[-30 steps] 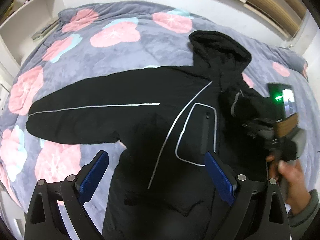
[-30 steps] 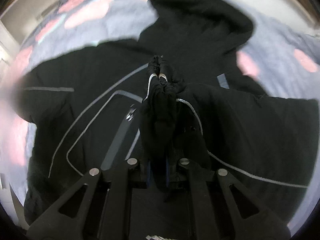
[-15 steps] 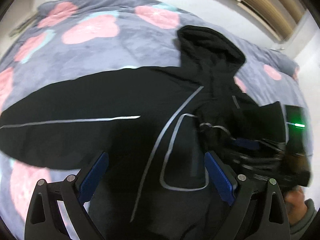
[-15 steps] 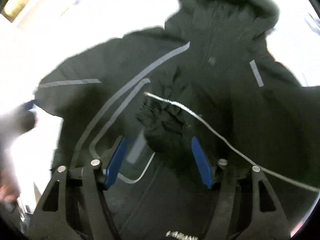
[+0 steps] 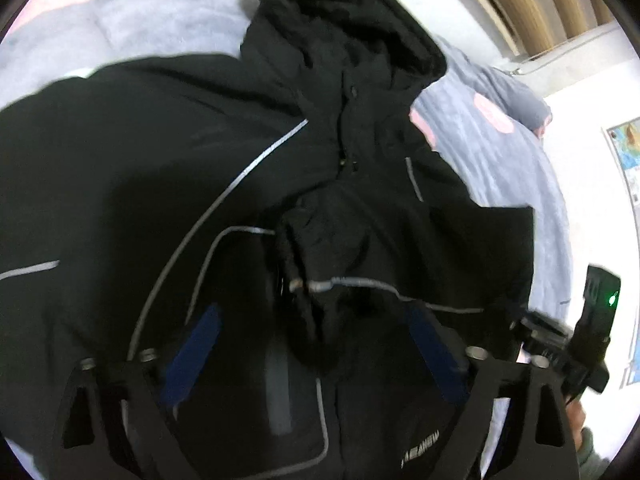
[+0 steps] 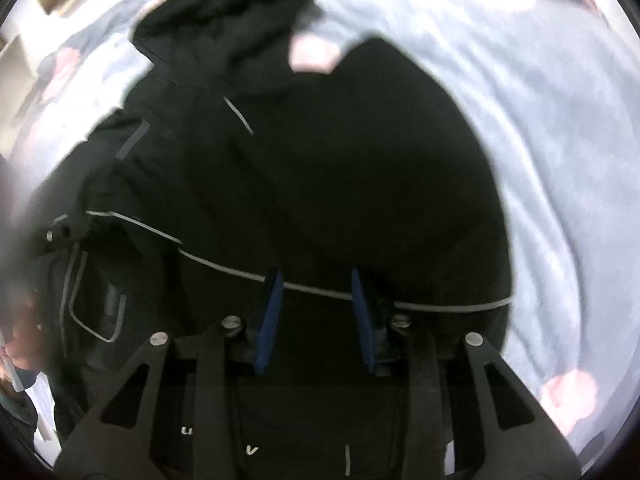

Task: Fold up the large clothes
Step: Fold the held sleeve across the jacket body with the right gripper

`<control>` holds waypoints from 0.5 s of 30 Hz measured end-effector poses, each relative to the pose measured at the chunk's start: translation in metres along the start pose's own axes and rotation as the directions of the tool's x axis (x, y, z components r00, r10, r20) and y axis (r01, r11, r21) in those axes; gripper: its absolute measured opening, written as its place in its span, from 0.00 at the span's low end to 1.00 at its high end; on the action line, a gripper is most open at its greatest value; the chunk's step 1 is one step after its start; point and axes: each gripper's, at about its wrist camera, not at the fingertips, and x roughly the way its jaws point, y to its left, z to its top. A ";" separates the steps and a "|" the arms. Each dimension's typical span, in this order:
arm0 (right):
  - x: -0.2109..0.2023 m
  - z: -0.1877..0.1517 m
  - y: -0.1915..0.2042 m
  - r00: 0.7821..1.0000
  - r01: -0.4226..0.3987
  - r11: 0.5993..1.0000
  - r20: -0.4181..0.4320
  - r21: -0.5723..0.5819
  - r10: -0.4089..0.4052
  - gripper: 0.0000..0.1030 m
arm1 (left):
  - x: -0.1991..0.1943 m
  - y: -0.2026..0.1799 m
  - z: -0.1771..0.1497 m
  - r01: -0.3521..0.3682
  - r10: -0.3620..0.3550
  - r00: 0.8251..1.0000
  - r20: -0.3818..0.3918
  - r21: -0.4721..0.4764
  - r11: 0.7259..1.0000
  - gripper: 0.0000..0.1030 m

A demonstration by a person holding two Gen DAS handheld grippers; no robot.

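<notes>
A large black hooded jacket (image 5: 200,160) with thin grey piping lies face up on the bed, hood (image 5: 352,24) at the top. Its right sleeve (image 5: 420,240) is folded across the chest, the cuff (image 5: 308,284) lying near the middle. My left gripper (image 5: 316,344) is open and empty just above the chest, with the cuff between its fingers. My right gripper (image 6: 316,312) is open and empty over the folded sleeve (image 6: 360,180); it also shows at the right edge of the left wrist view (image 5: 576,344). The jacket's left sleeve runs out of frame to the left.
The jacket lies on a grey-blue blanket (image 6: 560,120) with pink flower shapes. A white wall and wooden slats (image 5: 540,0) stand behind the bed. A poster (image 5: 628,152) hangs on the right wall. A hand (image 6: 24,344) shows at the left edge.
My right gripper opened, let go of the sleeve cuff on the chest, and drew back to the right. My left gripper moved closer and rightward over the chest.
</notes>
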 end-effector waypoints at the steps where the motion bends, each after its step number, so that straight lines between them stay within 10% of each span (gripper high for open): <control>1: 0.006 0.000 -0.001 1.000 -0.005 1.000 -0.014 0.013 0.005 0.31 | 0.010 -0.001 0.003 -0.003 0.003 1.000 -0.017 -0.004 1.000 0.54; 3: 0.009 0.000 0.003 1.000 0.002 1.000 -0.019 0.009 -0.001 0.31 | 0.022 -0.003 0.006 0.015 -0.015 0.999 -0.052 -0.005 1.000 0.27; 15: -0.041 0.008 0.017 0.996 -0.077 0.997 0.043 -0.006 0.077 0.36 | -0.094 -0.033 0.003 -0.063 0.041 0.977 0.209 0.101 0.993 0.20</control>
